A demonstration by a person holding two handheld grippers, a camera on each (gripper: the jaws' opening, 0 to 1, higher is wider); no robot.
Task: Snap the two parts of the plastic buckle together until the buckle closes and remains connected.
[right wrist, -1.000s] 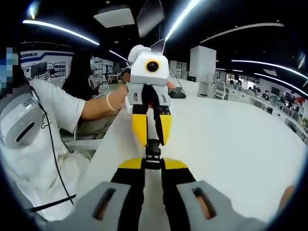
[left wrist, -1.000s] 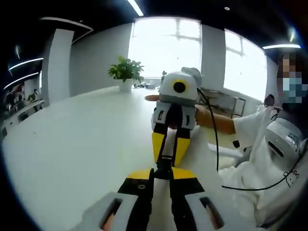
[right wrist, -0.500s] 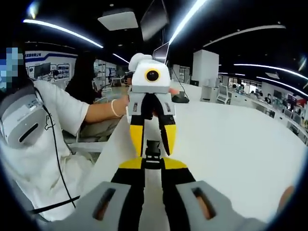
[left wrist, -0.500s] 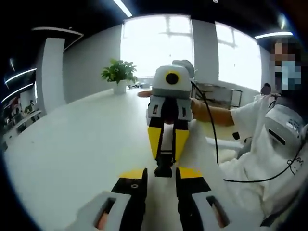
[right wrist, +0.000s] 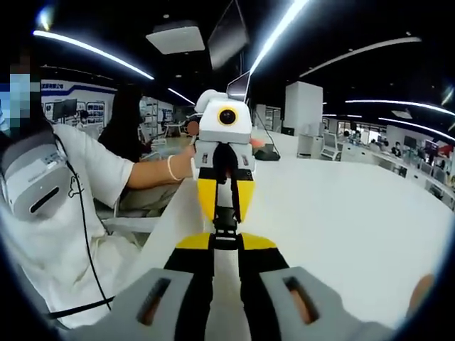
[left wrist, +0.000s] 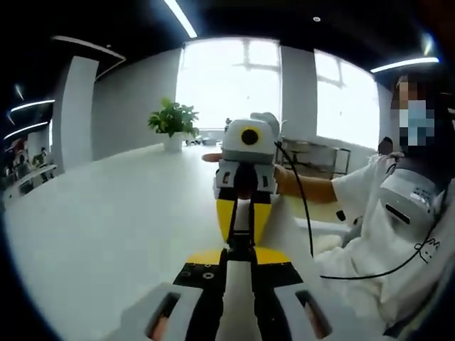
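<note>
The two grippers face each other tip to tip above a white table [left wrist: 106,213], and the black plastic buckle [left wrist: 241,241] is between them.

In the left gripper view, the left gripper [left wrist: 241,257] rises from the bottom with its jaws pressed close together on the near end of the buckle. Straight ahead of it, the right gripper [left wrist: 242,226] points back at the camera, and its yellow jaws come down narrow onto the far end of the buckle. Whether the two parts of the buckle are fully joined, I cannot tell, because the piece is small and partly covered by the jaws.

In the right gripper view the same meeting shows from the other side: the right gripper [right wrist: 225,241] pinches the buckle [right wrist: 225,222] just in front of its tips, and the left gripper [right wrist: 225,214] closes on it from ahead.

Beside the grippers sits a person in a white shirt [right wrist: 78,213], whose hand [right wrist: 186,160] holds the opposite gripper. Far behind the left gripper's front a green plant [left wrist: 173,119] stands on the table near a bright window [left wrist: 227,85].
</note>
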